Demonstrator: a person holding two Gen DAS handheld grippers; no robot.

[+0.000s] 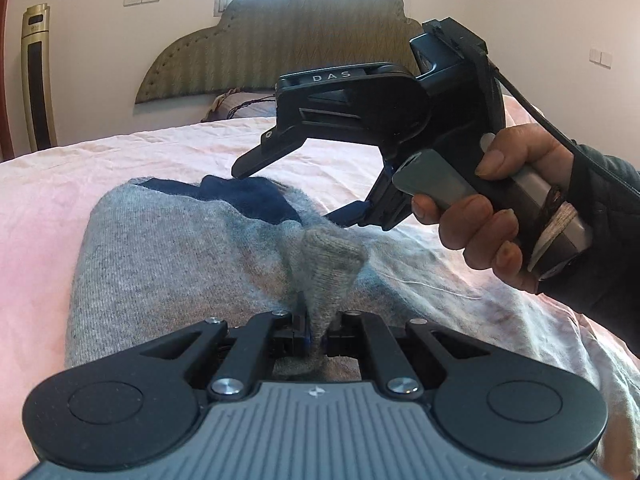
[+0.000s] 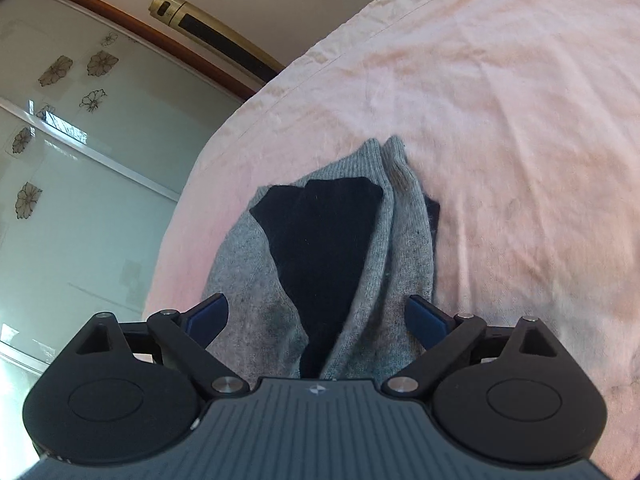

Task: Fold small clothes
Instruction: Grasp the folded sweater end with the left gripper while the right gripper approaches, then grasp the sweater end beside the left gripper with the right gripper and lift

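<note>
**Grey knit pinched on the left, spread fingers on the right**

At far left we see a gold standing unit (image 1: pixel 37 80) against the wall. On the pink bedsheet (image 1: pixel 168 152) lies the grey garment (image 1: pixel 160 256) with its navy patch (image 1: pixel 256 198). Our left gripper (image 1: pixel 316 334) is pinched tight on a raised fold of that grey knit. Further right, our right hand (image 1: pixel 500 216) grips the handle of the right gripper (image 2: pixel 316 316), whose blue-padded fingers (image 2: pixel 208 316) stand wide apart, straddling the garment just above the cloth and holding nothing.
</note>
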